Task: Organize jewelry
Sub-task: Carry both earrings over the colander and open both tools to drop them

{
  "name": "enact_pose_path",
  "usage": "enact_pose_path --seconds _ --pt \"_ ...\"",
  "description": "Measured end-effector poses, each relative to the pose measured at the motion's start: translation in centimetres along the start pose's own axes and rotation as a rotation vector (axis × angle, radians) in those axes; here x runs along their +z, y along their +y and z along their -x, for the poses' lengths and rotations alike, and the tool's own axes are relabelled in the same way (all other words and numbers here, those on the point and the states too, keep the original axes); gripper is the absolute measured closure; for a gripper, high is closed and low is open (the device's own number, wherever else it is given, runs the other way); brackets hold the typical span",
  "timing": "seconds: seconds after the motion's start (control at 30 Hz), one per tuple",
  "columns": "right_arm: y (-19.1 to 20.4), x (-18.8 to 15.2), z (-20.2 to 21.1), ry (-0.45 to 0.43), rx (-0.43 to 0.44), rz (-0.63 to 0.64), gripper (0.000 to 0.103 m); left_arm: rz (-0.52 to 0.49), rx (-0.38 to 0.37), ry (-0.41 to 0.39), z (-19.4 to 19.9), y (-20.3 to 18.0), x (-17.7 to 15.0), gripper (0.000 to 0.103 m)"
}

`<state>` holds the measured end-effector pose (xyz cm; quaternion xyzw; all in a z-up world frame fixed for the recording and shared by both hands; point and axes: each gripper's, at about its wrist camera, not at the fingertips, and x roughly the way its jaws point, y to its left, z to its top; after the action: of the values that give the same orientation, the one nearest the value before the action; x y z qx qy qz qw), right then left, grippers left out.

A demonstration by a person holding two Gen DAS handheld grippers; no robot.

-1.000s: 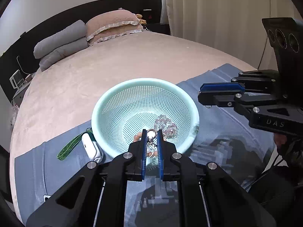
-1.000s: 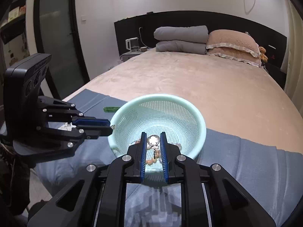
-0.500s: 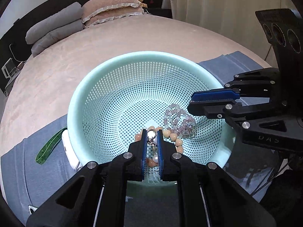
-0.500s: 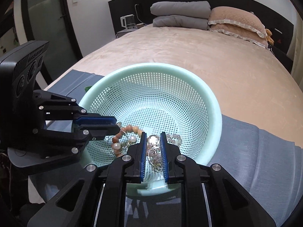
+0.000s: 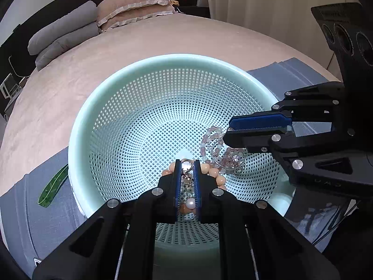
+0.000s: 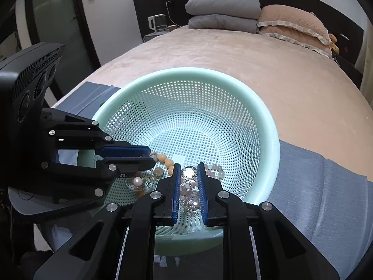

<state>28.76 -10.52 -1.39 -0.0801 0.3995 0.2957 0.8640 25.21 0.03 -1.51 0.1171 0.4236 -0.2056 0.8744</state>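
Both grippers, left [image 5: 187, 163] and right [image 6: 188, 166], clench bracelets low inside the basket's [image 5: 77, 128] rim.

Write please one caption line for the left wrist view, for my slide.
Left gripper, shut on a silver metal clasp, inside a round mint-green perforated plastic basket holding beaded bracelets.
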Motion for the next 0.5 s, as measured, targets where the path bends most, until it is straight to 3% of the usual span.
enact_pose_path --seconds 0.2,0.27,0.37,0.5 --pt "-0.3 0.2 0.7 -0.003 0.000 -0.004 0.089 0.018 0.019 -0.003 0.7 0.1 0.2 0.090" --pt "-0.3 0.4 1.0 -0.003 -0.007 0.001 0.089 0.026 0.036 -0.008 1.1 0.2 0.2 0.072" --pt "-0.1 0.6 1.6 -0.011 -0.024 0.000 0.082 0.050 0.046 -0.027 2.1 0.4 0.2 0.053" --pt "0.3 0.8 3.1 -0.039 -0.048 -0.005 0.056 0.062 0.078 -0.047 3.6 0.5 0.1 0.035"
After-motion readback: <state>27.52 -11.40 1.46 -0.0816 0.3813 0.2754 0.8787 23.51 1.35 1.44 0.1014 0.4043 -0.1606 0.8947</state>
